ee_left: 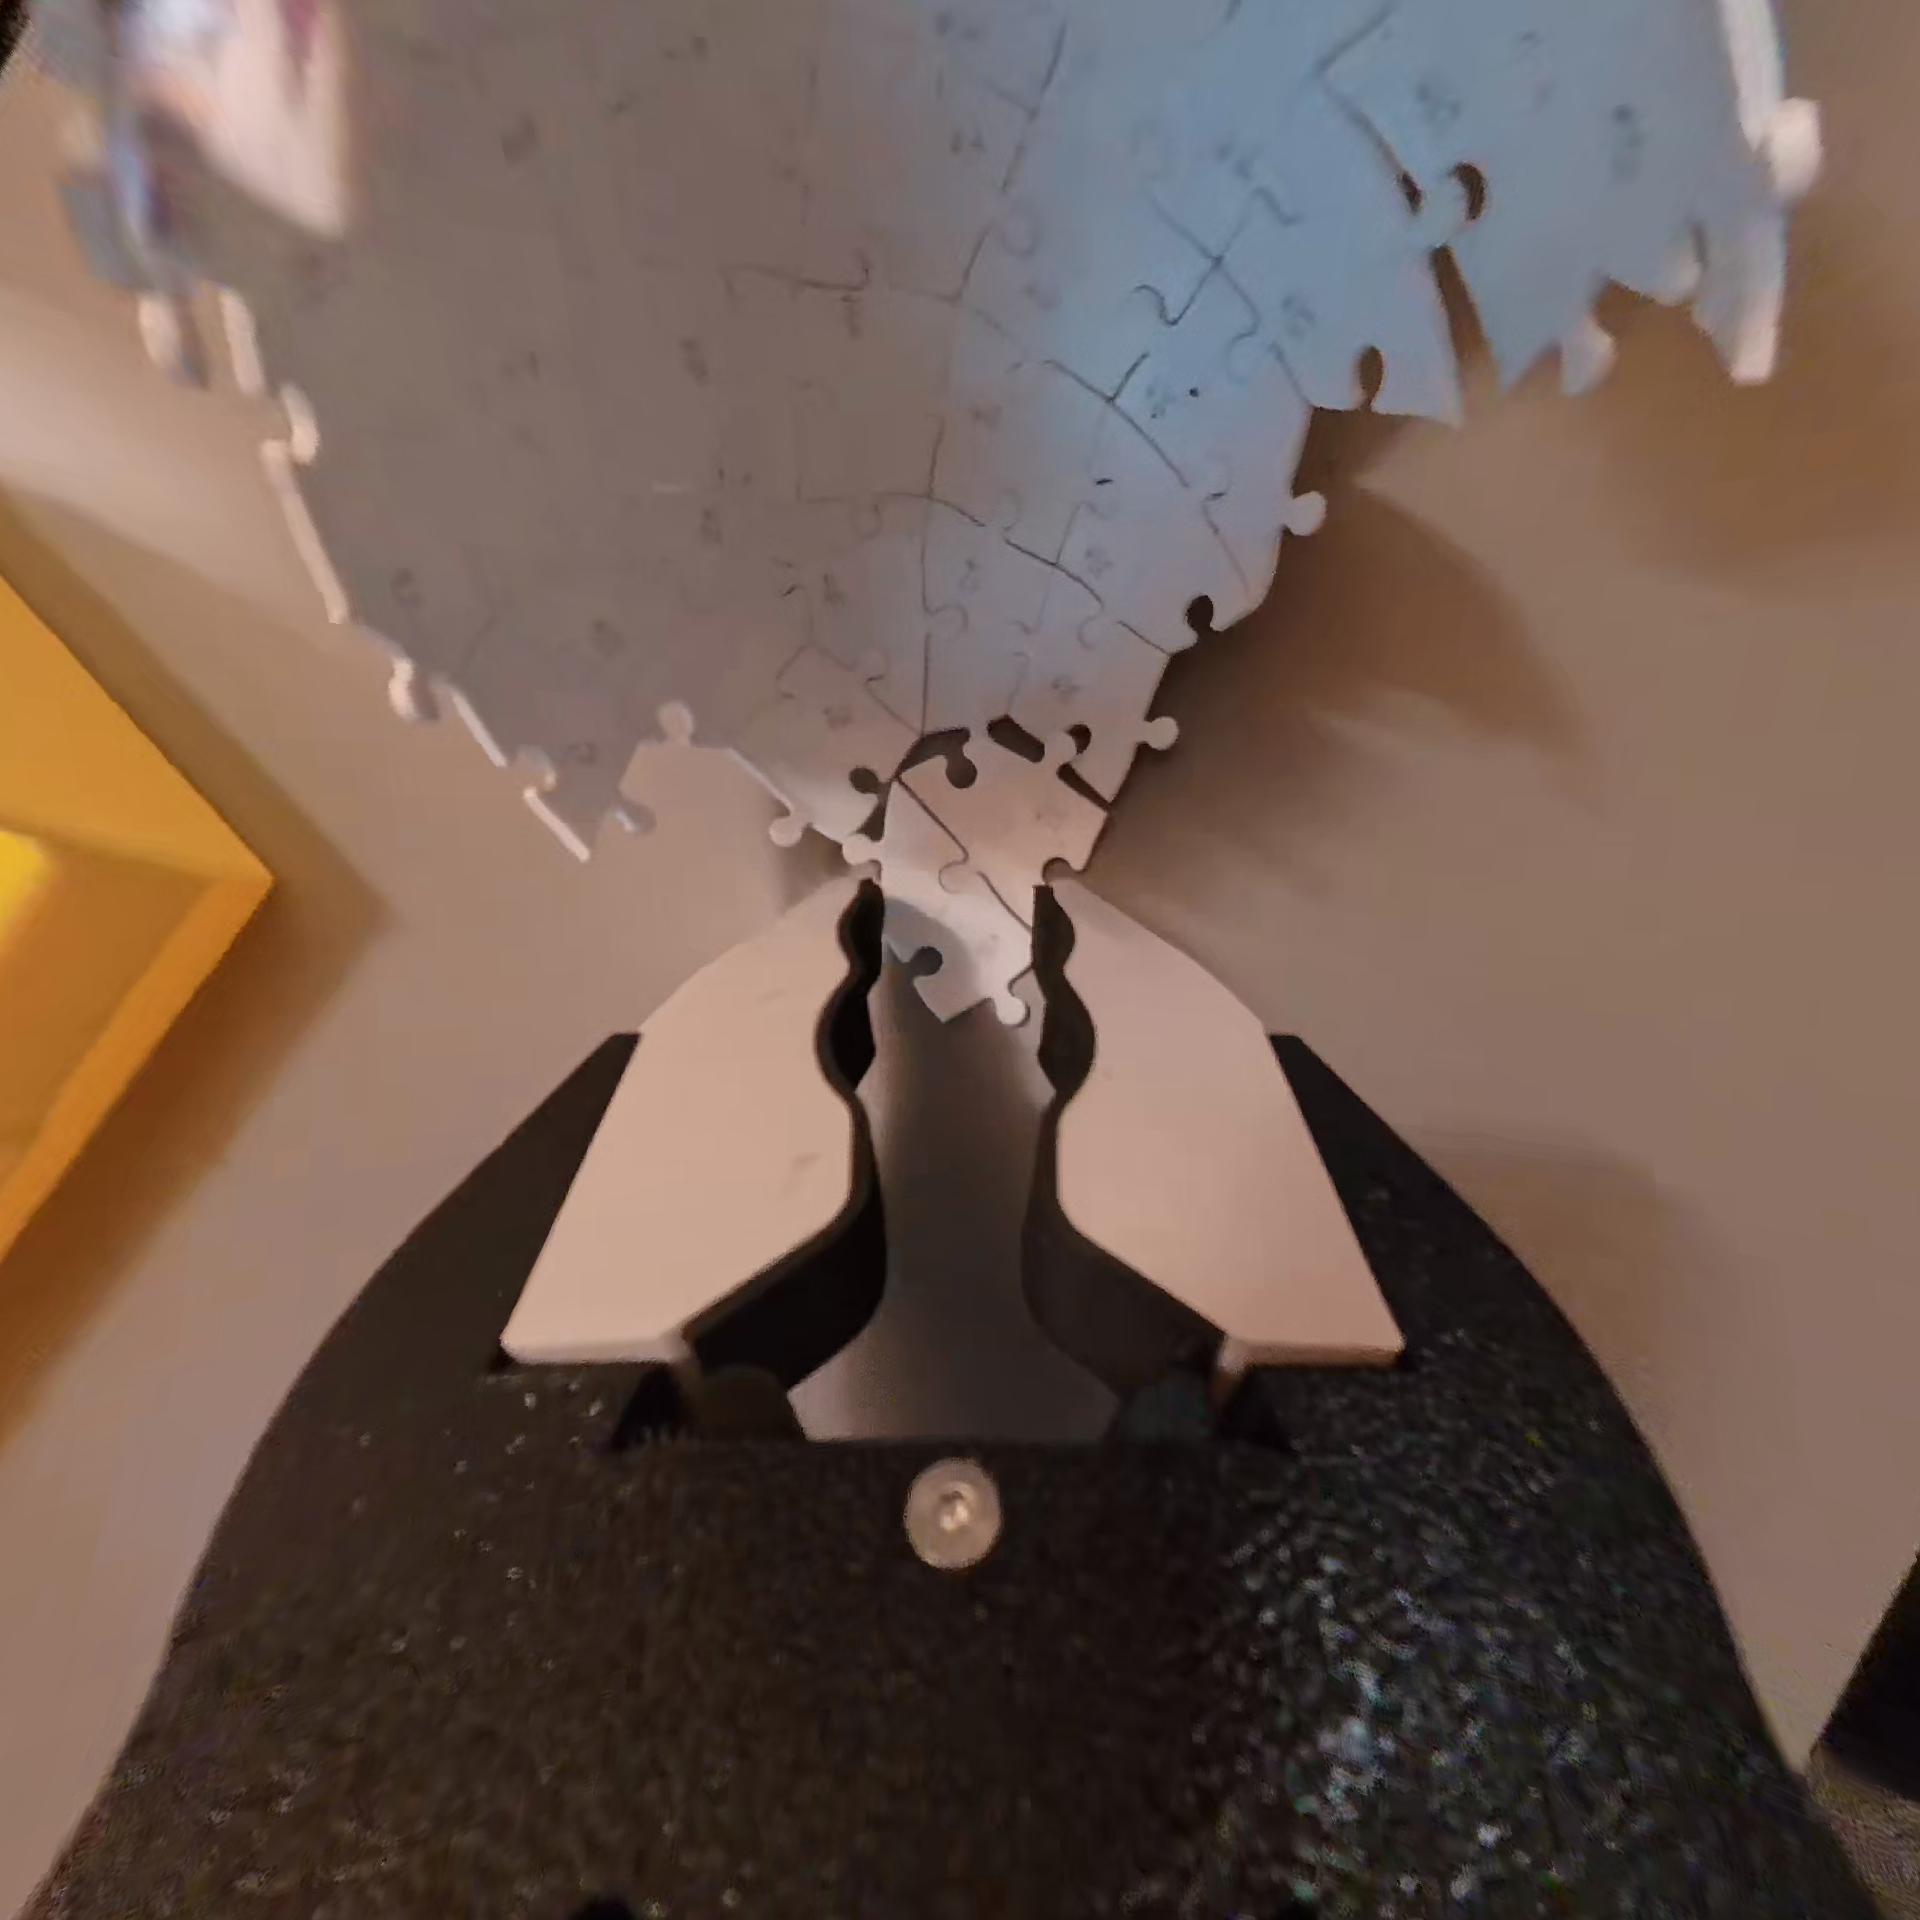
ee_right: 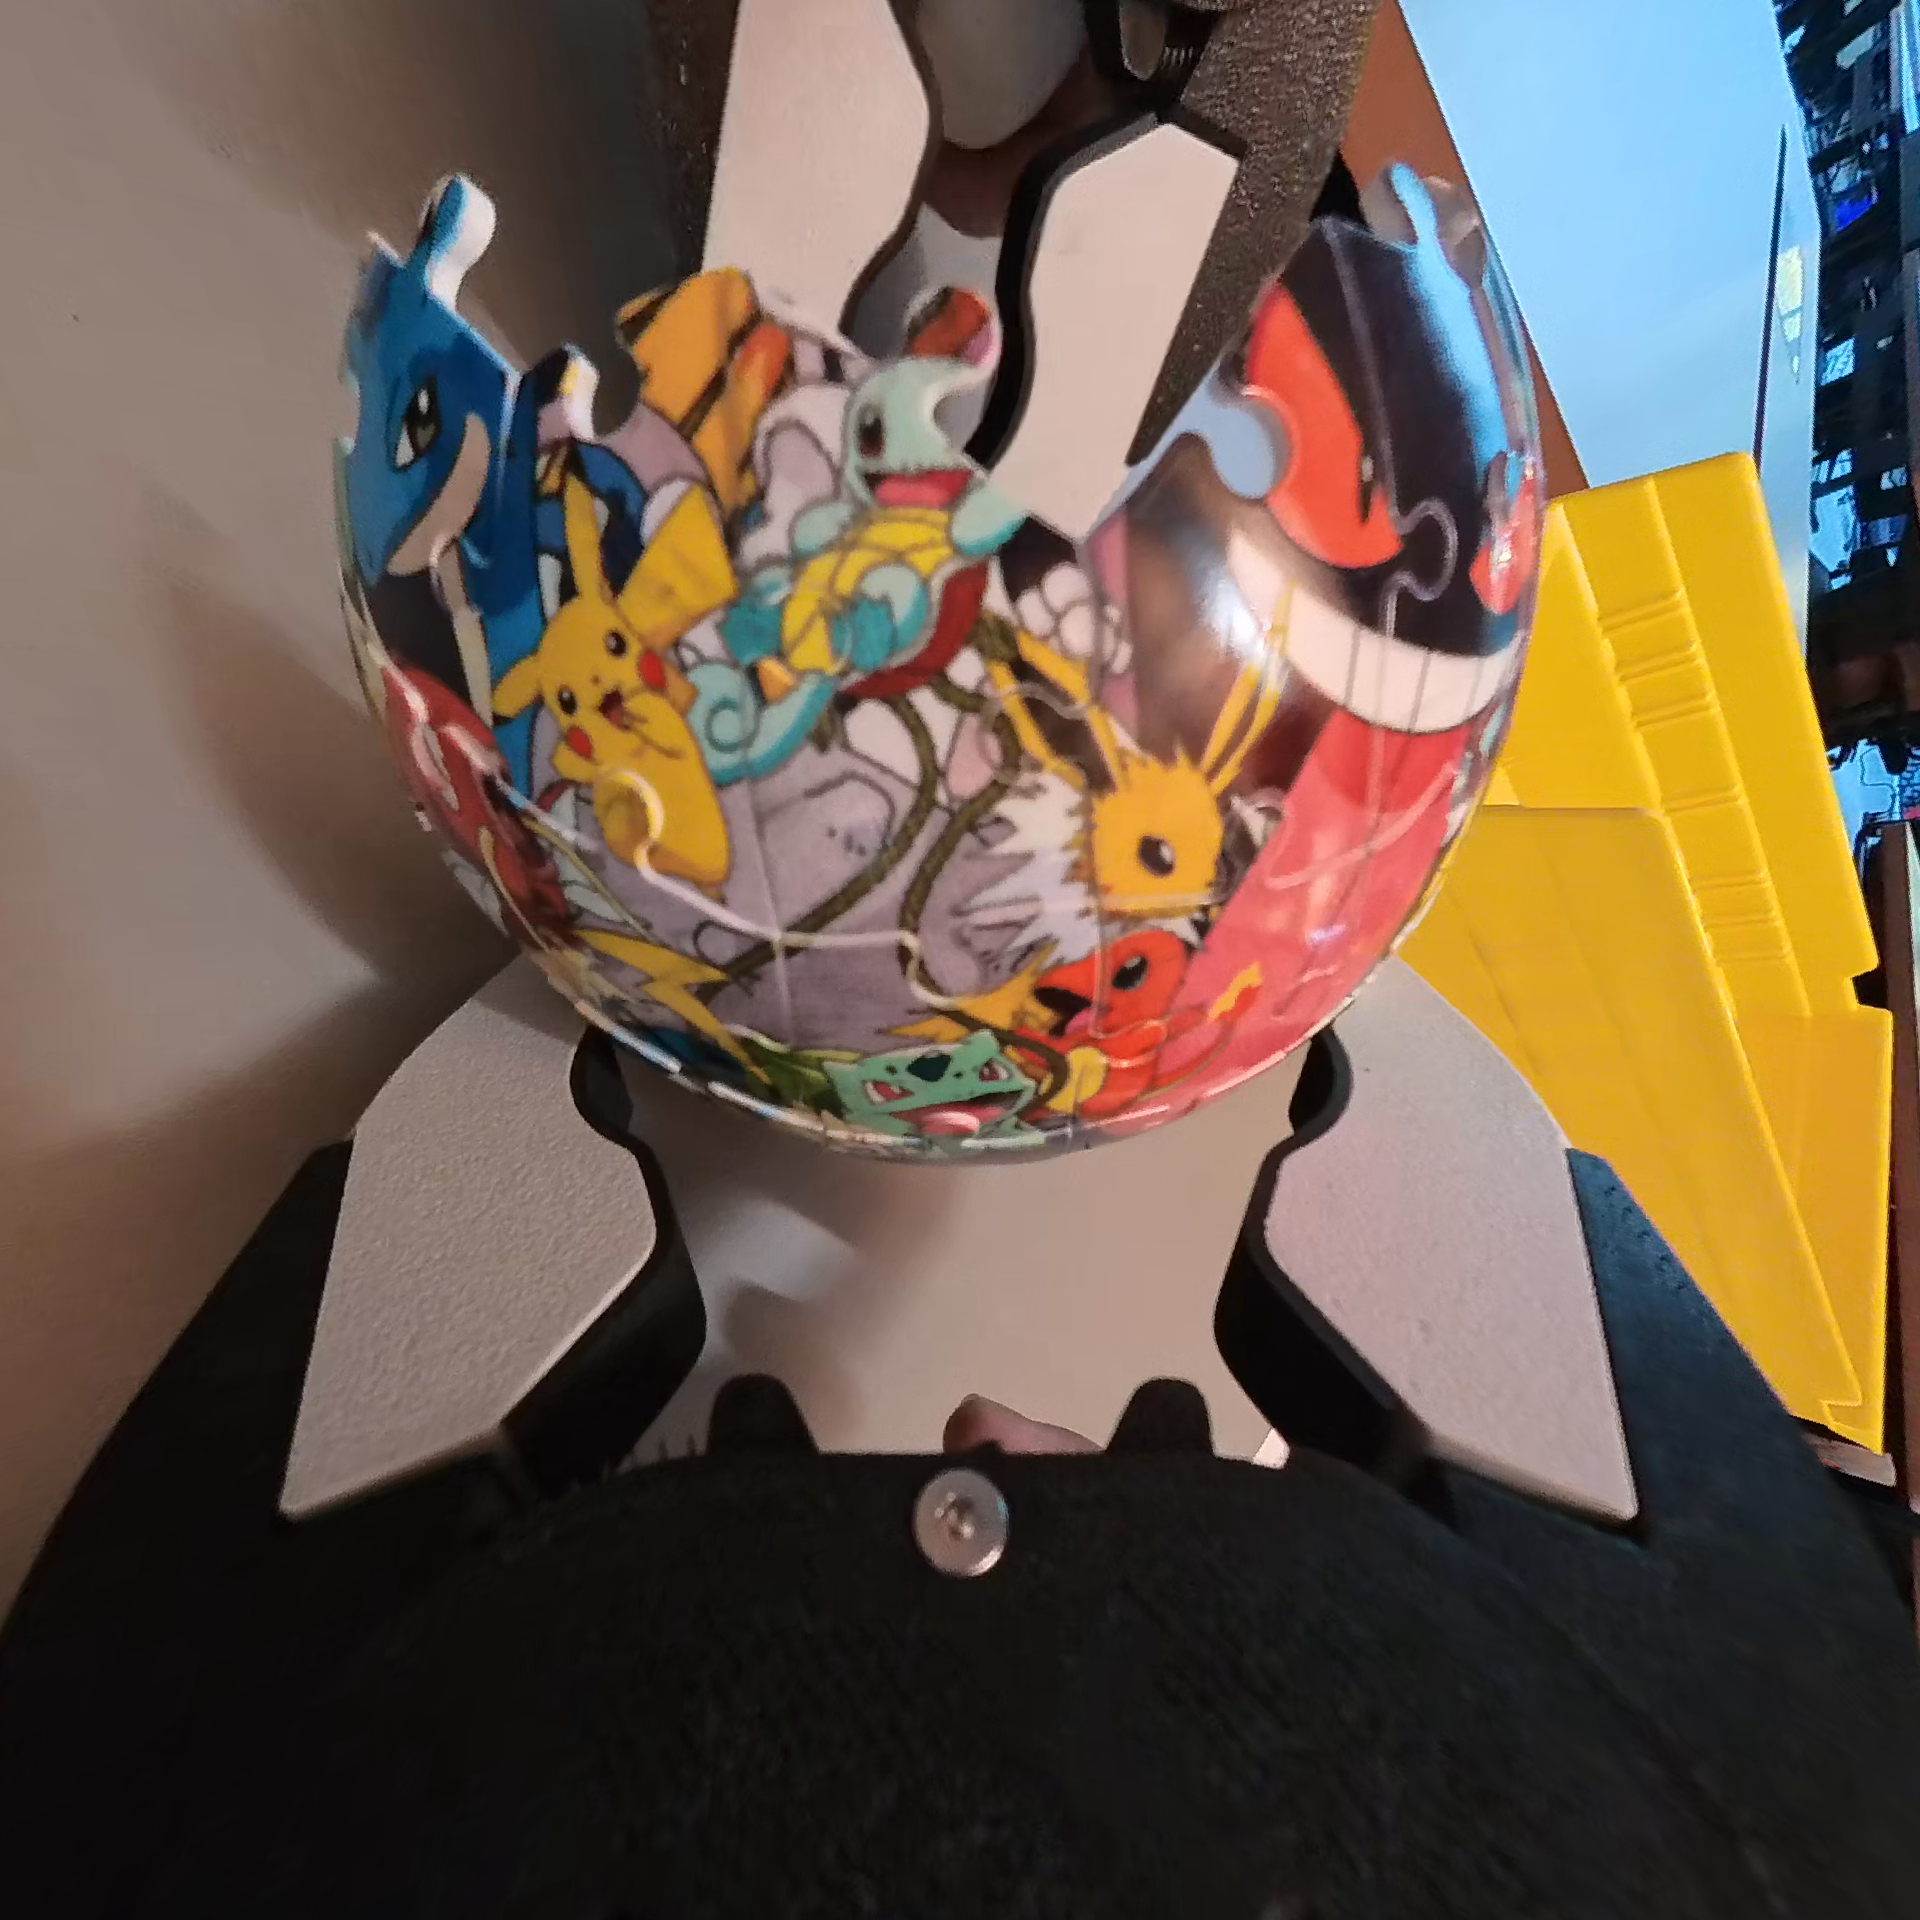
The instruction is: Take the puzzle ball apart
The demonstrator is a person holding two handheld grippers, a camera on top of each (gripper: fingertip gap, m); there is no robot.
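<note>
The puzzle ball (ee_right: pixel 831 779) is a part-open shell printed with bright cartoon creatures, with a jagged top rim. My right gripper (ee_right: pixel 956 1070) is shut on its lower part, one finger on each side. My left gripper (ee_right: pixel 914 405) comes in from the far side and pinches the rim. In the left wrist view the shell's plain white inside (ee_left: pixel 831 364) fills the top. My left gripper (ee_left: pixel 956 914) is shut on a small cluster of pieces (ee_left: pixel 977 831) at the shell's tip. A dark gap shows between this cluster and the rest of the shell.
A yellow plastic bin (ee_right: pixel 1662 831) stands right of the ball; it also shows in the left wrist view (ee_left: pixel 104 883) at the left edge. The beige tabletop (ee_left: pixel 1558 935) lies under everything. A bright screen or window (ee_right: pixel 1621 208) is at the far right. Across from one pair of fingers to the other is roughly 7 cm.
</note>
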